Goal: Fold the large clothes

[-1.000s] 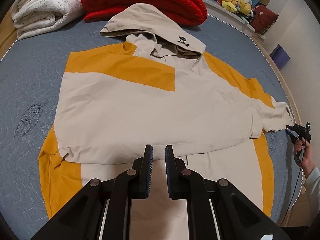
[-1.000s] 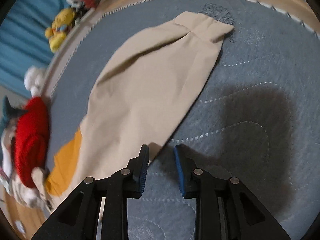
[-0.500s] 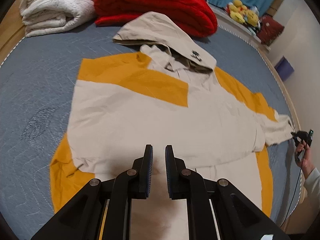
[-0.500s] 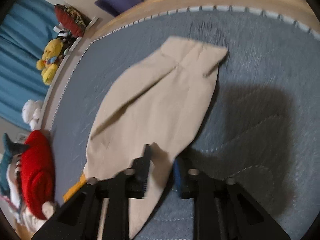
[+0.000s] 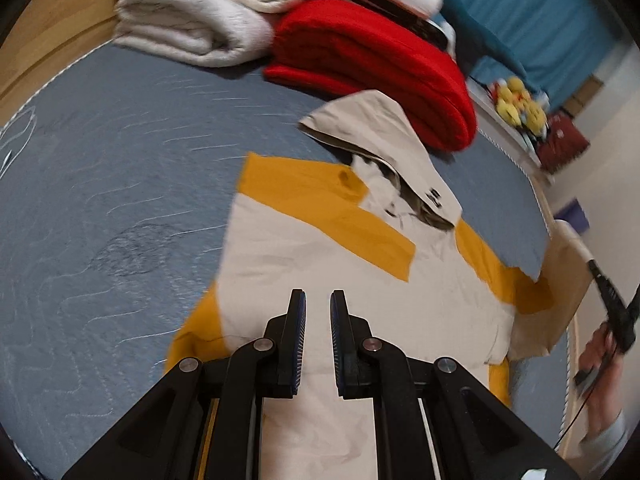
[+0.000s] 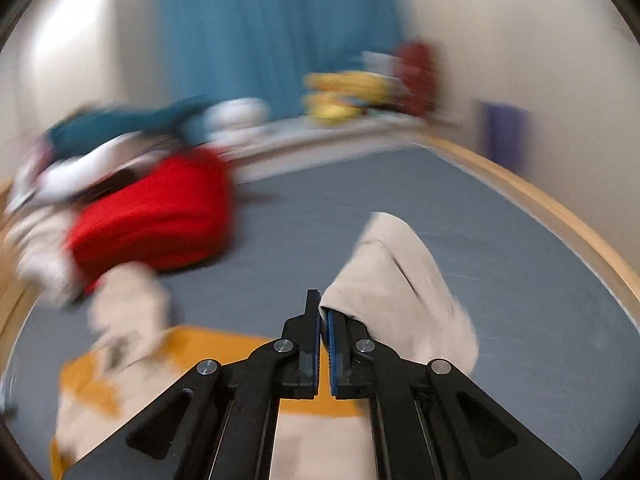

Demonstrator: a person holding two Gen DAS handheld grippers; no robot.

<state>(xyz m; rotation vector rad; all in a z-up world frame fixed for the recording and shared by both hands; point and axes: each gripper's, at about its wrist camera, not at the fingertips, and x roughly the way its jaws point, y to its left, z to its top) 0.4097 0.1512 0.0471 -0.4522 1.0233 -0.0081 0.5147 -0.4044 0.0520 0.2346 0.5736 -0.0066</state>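
A beige and mustard hooded jacket [image 5: 320,264] lies spread on the grey-blue bed [image 5: 120,160], its hood [image 5: 384,136] toward the red blanket. My left gripper [image 5: 317,300] hovers over the jacket's lower body, its jaws a narrow gap apart with nothing between them. The right gripper [image 6: 323,300] has its jaws closing tight, with the beige sleeve [image 6: 400,272] pinched between the pads and raised off the bed. In the left wrist view that sleeve [image 5: 560,280] hangs lifted at the right, below the right gripper [image 5: 612,304] in a person's hand [image 5: 600,344].
Folded white blankets [image 5: 200,20] and a folded red blanket [image 5: 368,60] are piled at the head of the bed. Yellow plush toys [image 5: 520,108] sit on a ledge beyond. A wooden bed frame [image 6: 560,208] borders the mattress. A blue curtain [image 6: 280,40] hangs behind.
The right gripper shut on the sleeve and raised it, its view swinging up toward the room. The left gripper rose and shifted left over the jacket.
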